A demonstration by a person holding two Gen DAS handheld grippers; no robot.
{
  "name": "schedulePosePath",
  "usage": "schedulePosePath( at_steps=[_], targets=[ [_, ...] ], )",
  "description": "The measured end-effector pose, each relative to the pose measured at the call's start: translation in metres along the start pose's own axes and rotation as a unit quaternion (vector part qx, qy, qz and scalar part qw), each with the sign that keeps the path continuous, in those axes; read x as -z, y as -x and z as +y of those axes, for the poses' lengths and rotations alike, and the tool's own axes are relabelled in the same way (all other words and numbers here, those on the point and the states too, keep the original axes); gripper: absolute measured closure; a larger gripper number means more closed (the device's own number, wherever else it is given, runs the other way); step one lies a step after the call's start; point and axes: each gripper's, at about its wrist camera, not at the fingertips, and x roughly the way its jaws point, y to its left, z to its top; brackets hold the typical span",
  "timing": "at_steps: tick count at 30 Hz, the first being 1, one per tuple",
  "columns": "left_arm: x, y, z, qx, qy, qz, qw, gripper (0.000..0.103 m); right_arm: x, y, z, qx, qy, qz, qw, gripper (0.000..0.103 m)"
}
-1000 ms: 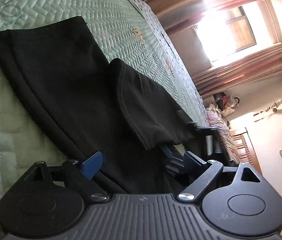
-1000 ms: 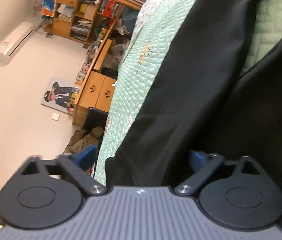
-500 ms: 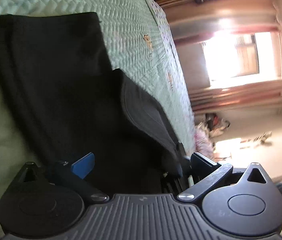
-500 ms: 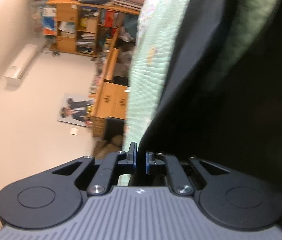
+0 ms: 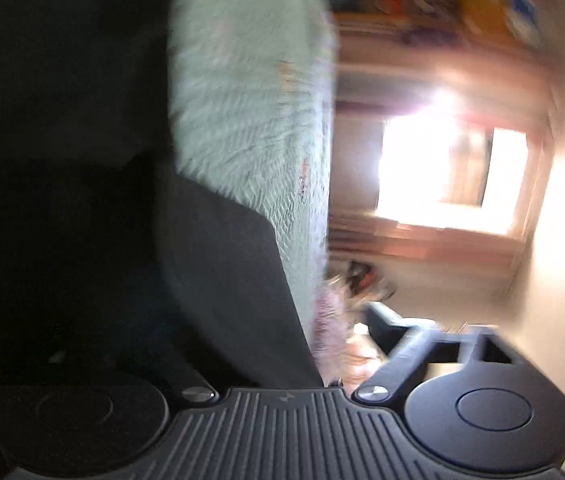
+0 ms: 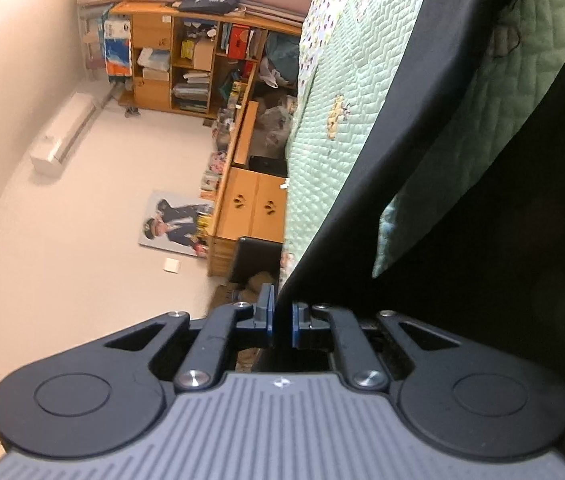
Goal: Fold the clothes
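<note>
A black garment point(image 5: 222, 280) lies on the pale green quilted bed point(image 5: 242, 100). The left wrist view is blurred. My left gripper point(image 5: 266, 332) has a raised fold of the black cloth between its jaws, which are closing. Its right finger point(image 5: 382, 320) still stands apart from the cloth edge, and its left finger is lost in the dark cloth. In the right wrist view my right gripper point(image 6: 282, 320) is shut on an edge of the black garment point(image 6: 402, 152). From there the cloth runs taut up and away over the quilt point(image 6: 322, 160).
A bright window point(image 5: 442, 168) glares beyond the bed's far side. Past the bed edge in the right wrist view stand a wooden bookshelf point(image 6: 202, 52), a low wooden cabinet point(image 6: 254, 208) and a black chair point(image 6: 258, 256). A wall air conditioner point(image 6: 62, 136) hangs nearby.
My left gripper rolled and moved in over the garment, and its jaws narrowed around the raised fold. My right gripper went from open to shut on the garment edge and rose slightly.
</note>
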Motion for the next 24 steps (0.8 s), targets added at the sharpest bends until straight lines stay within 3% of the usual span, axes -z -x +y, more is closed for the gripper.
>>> schedulePosePath(
  at_steps=[1, 2, 5, 8, 11, 14, 16, 18, 21, 24],
  targets=[
    [-0.003, -0.005, -0.007, -0.014, -0.038, 0.005, 0.9992, 0.086, 0.001, 0.001, 0.000, 0.006, 0.006, 0.001, 1.000, 0.094],
    [-0.004, -0.008, -0.014, -0.032, -0.069, 0.014, 0.9970, 0.097, 0.002, 0.002, 0.000, 0.013, 0.013, 0.003, 1.000, 0.094],
    [-0.003, -0.012, -0.039, -0.069, -0.168, 0.028, 0.9829, 0.098, 0.004, -0.001, 0.003, 0.024, 0.027, 0.005, 0.999, 0.094],
    [-0.008, -0.007, -0.067, -0.070, -0.235, 0.047, 0.9684, 0.098, 0.006, -0.004, 0.019, 0.029, 0.063, 0.004, 0.998, 0.094],
    [-0.020, 0.016, -0.103, -0.054, -0.315, 0.066, 0.9452, 0.098, 0.015, -0.008, 0.053, 0.025, 0.126, 0.012, 0.992, 0.094],
    [-0.036, 0.048, -0.125, -0.046, -0.390, 0.078, 0.9163, 0.098, 0.028, -0.018, 0.088, 0.011, 0.185, 0.027, 0.982, 0.094],
    [-0.047, 0.059, -0.120, -0.080, -0.422, 0.095, 0.8979, 0.095, 0.044, -0.037, 0.099, 0.007, 0.204, 0.054, 0.977, 0.094],
    [-0.064, 0.056, -0.089, -0.144, -0.402, 0.118, 0.8966, 0.089, 0.059, -0.064, 0.095, 0.029, 0.210, 0.096, 0.973, 0.093],
    [-0.077, 0.050, -0.047, -0.215, -0.376, 0.148, 0.8893, 0.088, 0.079, -0.099, 0.046, 0.087, 0.143, 0.156, 0.973, 0.093],
    [-0.080, 0.052, -0.030, -0.198, -0.350, 0.148, 0.9036, 0.085, 0.091, -0.105, 0.004, 0.109, 0.084, 0.181, 0.974, 0.094]
  ],
)
